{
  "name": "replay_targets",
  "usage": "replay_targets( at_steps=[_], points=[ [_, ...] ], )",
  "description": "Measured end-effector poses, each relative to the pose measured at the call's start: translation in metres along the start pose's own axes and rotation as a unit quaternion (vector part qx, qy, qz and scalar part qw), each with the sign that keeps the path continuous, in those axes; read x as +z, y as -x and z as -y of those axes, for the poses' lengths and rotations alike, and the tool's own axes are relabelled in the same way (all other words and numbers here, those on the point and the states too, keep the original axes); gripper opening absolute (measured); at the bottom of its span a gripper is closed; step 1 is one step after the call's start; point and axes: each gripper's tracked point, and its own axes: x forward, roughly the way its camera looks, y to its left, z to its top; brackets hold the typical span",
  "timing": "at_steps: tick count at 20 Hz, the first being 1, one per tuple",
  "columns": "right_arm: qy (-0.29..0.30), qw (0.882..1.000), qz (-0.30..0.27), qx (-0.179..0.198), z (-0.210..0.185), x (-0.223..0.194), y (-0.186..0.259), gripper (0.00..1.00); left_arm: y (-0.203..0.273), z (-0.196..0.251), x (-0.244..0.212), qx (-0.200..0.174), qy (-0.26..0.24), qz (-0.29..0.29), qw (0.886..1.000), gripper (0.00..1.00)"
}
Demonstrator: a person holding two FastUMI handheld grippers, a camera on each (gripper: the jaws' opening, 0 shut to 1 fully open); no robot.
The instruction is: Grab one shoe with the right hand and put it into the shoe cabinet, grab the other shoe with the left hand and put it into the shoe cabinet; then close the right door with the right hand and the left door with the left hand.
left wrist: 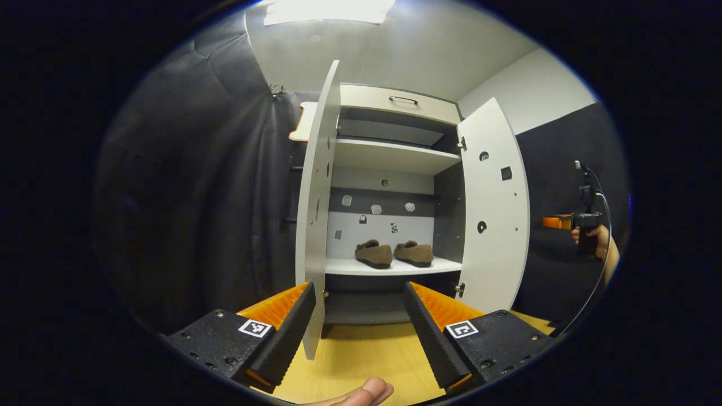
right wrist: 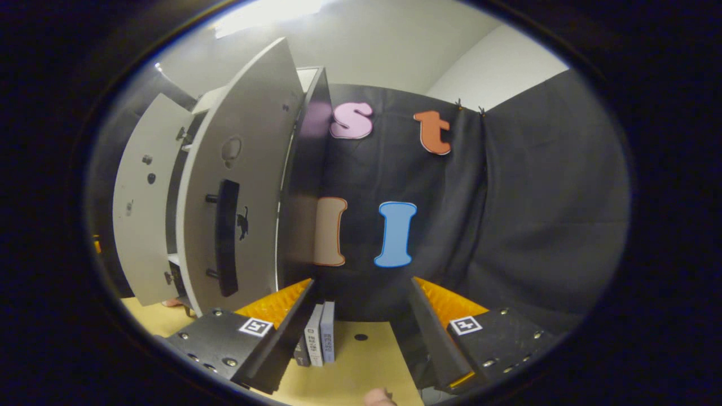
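Shoes are shown side by side on the shoe cabinet's lower shelf, both doors still open, while left gripper and right gripper are held released and empty.

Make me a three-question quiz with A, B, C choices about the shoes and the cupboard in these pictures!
1. Where are the shoes?
A. On the floor
B. On a shelf inside the cabinet
C. In a gripper

2. How many shoes are there?
A. One
B. Two
C. Three

3. How are the cabinet's doors?
A. Both open
B. Both closed
C. One open, one closed

Answers:
1. B, since the brown pair sits side by side on the white shelf of the cabinet.
2. B, since two brown shoes show in the left gripper view.
3. A, since the left door and the right door both swing outward, leaving the shelves in plain sight.
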Motion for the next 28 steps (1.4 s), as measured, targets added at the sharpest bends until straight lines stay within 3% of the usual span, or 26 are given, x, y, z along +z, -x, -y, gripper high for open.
replay_targets(
  at_steps=[2,4,6,9,10,14,21,23,28],
  points=[
    [-0.004,1.0,0.014,0.026,-0.019,0.007,-0.012,0.98,-0.002,-0.017,-0.01,-0.002,0.009,-0.019,1.0,0.93],
    [-0.021,0.998,0.029,0.048,-0.038,0.016,-0.019,0.98,-0.001,-0.034,-0.018,0.002,0.012,-0.033,0.999,0.96],
    [-0.03,0.997,0.022,0.063,-0.058,0.018,-0.025,0.98,-0.002,-0.045,-0.016,0.008,0.017,-0.029,0.999,0.93],
    [-0.008,0.997,0.001,0.076,-0.092,0.01,-0.038,0.98,-0.001,-0.051,-0.016,0.002,0.024,-0.018,1.0,0.96],
    [-0.008,0.996,-0.001,0.085,-0.103,0.013,-0.028,0.87,0.001,-0.051,-0.016,-0.001,0.024,-0.014,1.0,0.96],
    [-0.016,0.993,-0.008,0.114,-0.15,0.016,-0.025,0.89,0.006,-0.049,-0.009,-0.004,0.027,0.0,1.0,0.96],
    [0.005,0.995,0.008,0.101,-0.183,0.019,-0.024,0.89,0.004,-0.051,-0.01,-0.013,0.035,0.007,0.999,0.93],
    [-0.004,0.995,0.009,0.098,-0.193,0.018,-0.025,0.87,0.002,-0.056,-0.016,-0.011,0.041,0.001,0.999,0.96],
    [-0.022,0.993,0.001,0.115,-0.216,0.008,-0.027,0.89,-0.003,-0.062,-0.022,-0.008,0.044,-0.007,0.999,0.96]
  ],
)
